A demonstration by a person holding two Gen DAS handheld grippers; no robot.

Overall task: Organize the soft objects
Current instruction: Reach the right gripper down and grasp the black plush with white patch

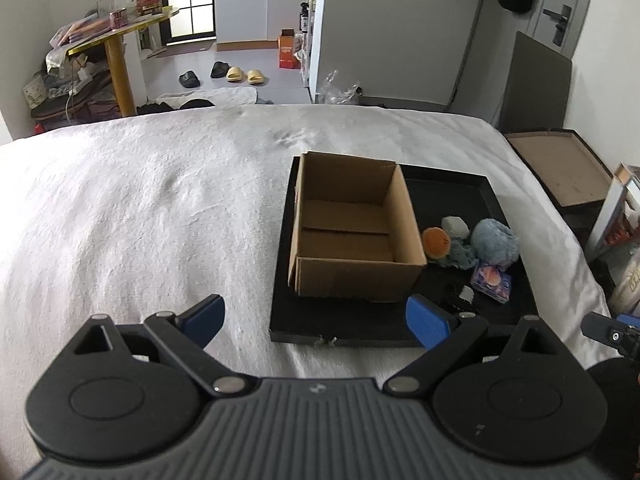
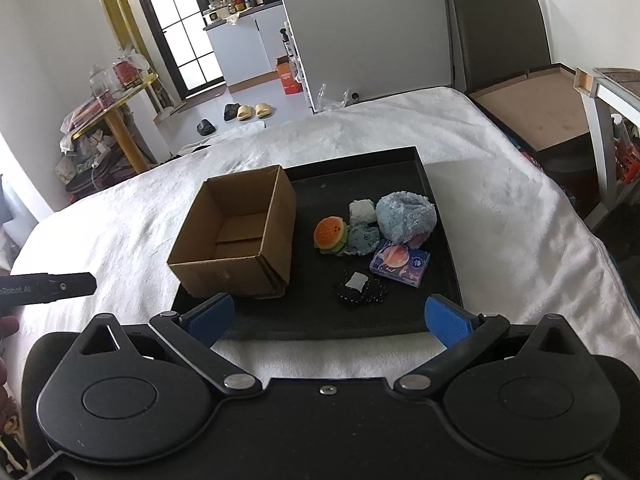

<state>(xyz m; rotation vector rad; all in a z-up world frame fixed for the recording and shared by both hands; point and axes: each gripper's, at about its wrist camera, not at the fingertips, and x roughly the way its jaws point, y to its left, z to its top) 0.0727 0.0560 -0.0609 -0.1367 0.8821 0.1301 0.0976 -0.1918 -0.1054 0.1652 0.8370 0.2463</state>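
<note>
An empty cardboard box stands open on the left of a black tray. Right of it lie a burger plush, a teal plush, a white block, a fluffy blue ball, a purple tissue pack and a black pouch. My left gripper is open and empty, over the tray's near left edge. My right gripper is open and empty, at the tray's near edge.
The tray lies on a bed with a white blanket. A brown board and a chair stand to the right of the bed. A yellow table with clutter and slippers are on the floor beyond.
</note>
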